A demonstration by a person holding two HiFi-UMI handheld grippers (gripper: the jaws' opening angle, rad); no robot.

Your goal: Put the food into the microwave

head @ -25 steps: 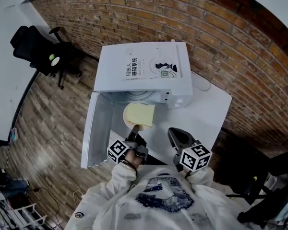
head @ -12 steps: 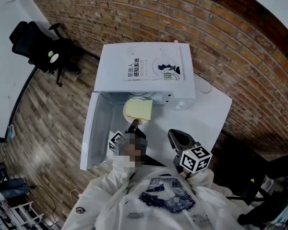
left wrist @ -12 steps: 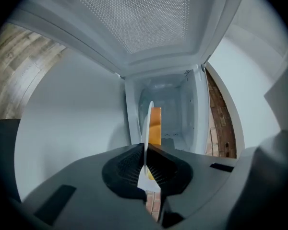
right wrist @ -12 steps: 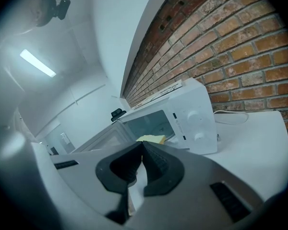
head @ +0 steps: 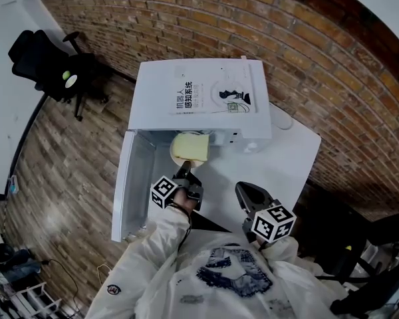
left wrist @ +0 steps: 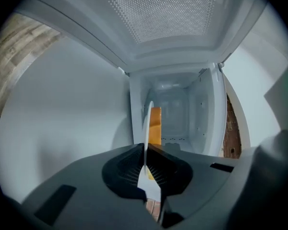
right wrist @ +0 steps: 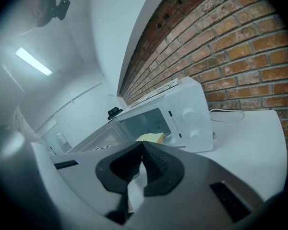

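A white microwave (head: pixel 199 98) stands on a white table (head: pixel 289 158) with its door (head: pixel 130 178) swung open to the left. My left gripper (head: pixel 185 173) is shut on the rim of a white plate (head: pixel 175 153) carrying a yellow slab of food (head: pixel 191 148), which sits half inside the opening. In the left gripper view the plate (left wrist: pixel 146 123) shows edge-on between the jaws of the left gripper (left wrist: pixel 145 169), with the food (left wrist: pixel 155 123) and the cavity (left wrist: pixel 182 109) behind. My right gripper (head: pixel 247 195) hangs near my body, shut and empty. The right gripper view shows this gripper (right wrist: pixel 140 164), the microwave (right wrist: pixel 187 114) and the food (right wrist: pixel 151 137).
A printed booklet (head: pixel 209 97) lies on top of the microwave. A power cord (head: pixel 282 117) loops on the table at its right, against the brick wall (head: pixel 306 52). A black office chair (head: pixel 43 65) stands on the wooden floor at the far left.
My left gripper has carried the plate of food forward, from in front of the open microwave to partly inside it. The right gripper has barely moved.
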